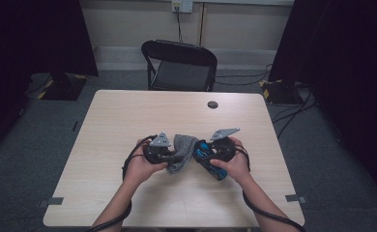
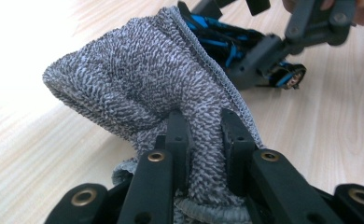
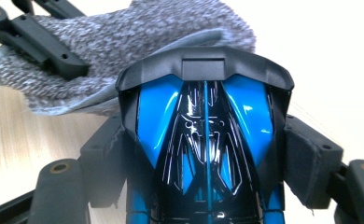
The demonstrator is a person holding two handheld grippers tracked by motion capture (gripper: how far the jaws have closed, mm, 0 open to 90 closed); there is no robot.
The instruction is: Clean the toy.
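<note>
A: Item one, nearest the table's front edge: left gripper (image 1: 169, 157), jaws pinched nearly shut on a fold of grey knit cloth (image 2: 138, 88), pads (image 2: 178, 140) pressing into the fabric from both sides.

B: Holding firm? Slipping at all?

A: Gripping well by the look of it, fabric bunching thick between the pads. Cloth rising in a loose hump ahead of the jaws, stitched hem (image 2: 213, 65) running along its far side.

B: Item two?

A: Right gripper (image 1: 207, 155), jaws standing wide and clamping the flanks of a blue-and-black toy car (image 3: 206, 140), one pad on each side of the body. Car tilted, nose resting against the cloth at the middle of the wooden table (image 1: 128, 116).

B: Step in hand, judging from that?

A: Probably wiping the car with the cloth, or wrapping it. Not certain which.

B: Doing it well, then?

A: Keeping the pinch on the cloth deep, not at the hem, so as not to be losing it under drag. Holding the car steady by its flanks and moving the cloth rather than both at once. Avoiding snagging the knit on the car's rear wing (image 3: 206, 63).

B: Farther off?

A: Round dark grommet (image 1: 212, 104) near the far table edge, then a black folding chair (image 1: 179, 65) beyond.
</note>
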